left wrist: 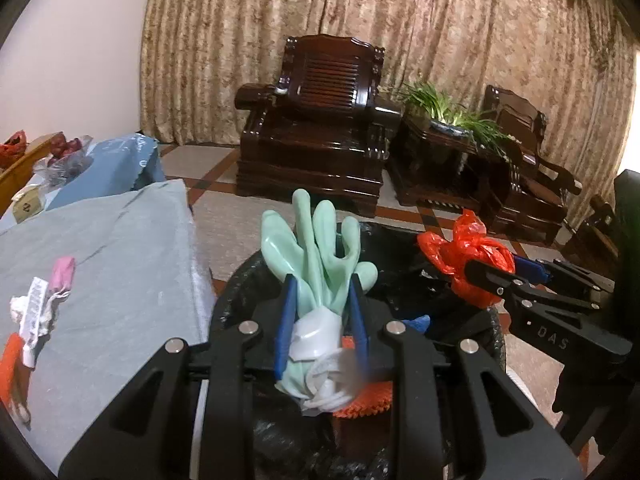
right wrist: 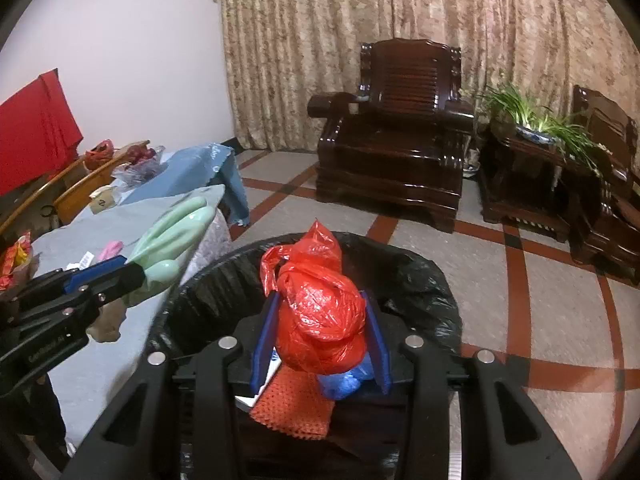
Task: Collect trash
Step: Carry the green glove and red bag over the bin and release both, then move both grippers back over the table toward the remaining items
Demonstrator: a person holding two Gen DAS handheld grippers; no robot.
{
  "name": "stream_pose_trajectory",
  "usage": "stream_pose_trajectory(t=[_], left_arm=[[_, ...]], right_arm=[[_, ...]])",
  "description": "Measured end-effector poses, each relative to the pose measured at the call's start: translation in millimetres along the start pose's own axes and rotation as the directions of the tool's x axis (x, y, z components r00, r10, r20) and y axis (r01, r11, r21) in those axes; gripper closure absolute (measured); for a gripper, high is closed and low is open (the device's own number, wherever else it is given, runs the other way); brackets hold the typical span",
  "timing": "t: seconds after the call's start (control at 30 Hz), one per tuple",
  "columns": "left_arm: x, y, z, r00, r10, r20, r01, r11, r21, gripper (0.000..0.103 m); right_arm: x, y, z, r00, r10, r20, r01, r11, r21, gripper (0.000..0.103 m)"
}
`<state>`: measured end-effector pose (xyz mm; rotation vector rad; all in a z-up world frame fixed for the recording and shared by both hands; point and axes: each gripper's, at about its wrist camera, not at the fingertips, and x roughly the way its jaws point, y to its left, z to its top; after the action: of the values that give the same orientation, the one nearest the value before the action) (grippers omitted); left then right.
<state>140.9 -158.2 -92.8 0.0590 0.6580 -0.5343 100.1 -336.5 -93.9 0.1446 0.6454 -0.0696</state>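
My left gripper (left wrist: 322, 284) is shut on a mint-green rubber glove (left wrist: 320, 240), whose fingers stick up past the blue pads; a crumpled white piece (left wrist: 316, 340) sits by its cuff. It hangs over a bin lined with a black bag (left wrist: 240, 292). My right gripper (right wrist: 320, 300) is shut on a knotted red plastic bag (right wrist: 320, 312), also above the bin's black liner (right wrist: 420, 280). In the bin lie an orange mesh (right wrist: 292, 408) and something blue (right wrist: 344, 384). The left gripper (right wrist: 130, 266) with the glove (right wrist: 172, 232) shows at the left of the right wrist view.
A table under a grey cloth (left wrist: 120, 260) stands left of the bin, with a pink scrap (left wrist: 64, 272) and a white wrapper (left wrist: 36, 312) on it. Dark wooden armchairs (left wrist: 320, 120) and a potted plant (left wrist: 448, 108) stand beyond, across a tiled floor.
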Motion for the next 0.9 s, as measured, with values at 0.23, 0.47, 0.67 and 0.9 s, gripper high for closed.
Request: stream_pose_trajectory(t=[0.23, 0.47, 0.67, 0.9], left_arm=[[21, -7, 1, 0.999, -0.043, -0.021, 0.043, 0.999, 0.002, 0.064], [5, -2, 4, 0.999, -0.032, 0.031, 0.031, 0.999, 0.013, 0.021], [-18, 23, 0, 0.995, 0.082, 0.053, -0.08, 0.996, -0.027, 0.008], [-55, 64, -5, 0.981, 0.173, 0.087, -0.163, 0.98, -0.111, 0.007]], right_arm=[[9, -12, -3, 1.0, -0.021, -0.016, 0.021, 1.0, 0.009, 0.052], [5, -22, -7, 0.998, -0.06, -0.005, 0.06, 0.998, 0.003, 0.011], [0, -15, -5, 1.0, -0.028, 0.007, 0.028, 1.0, 0.013, 0.006], [-5, 22, 2, 0.998, 0.037, 0.04, -0.035, 0.998, -0.045, 0.006]])
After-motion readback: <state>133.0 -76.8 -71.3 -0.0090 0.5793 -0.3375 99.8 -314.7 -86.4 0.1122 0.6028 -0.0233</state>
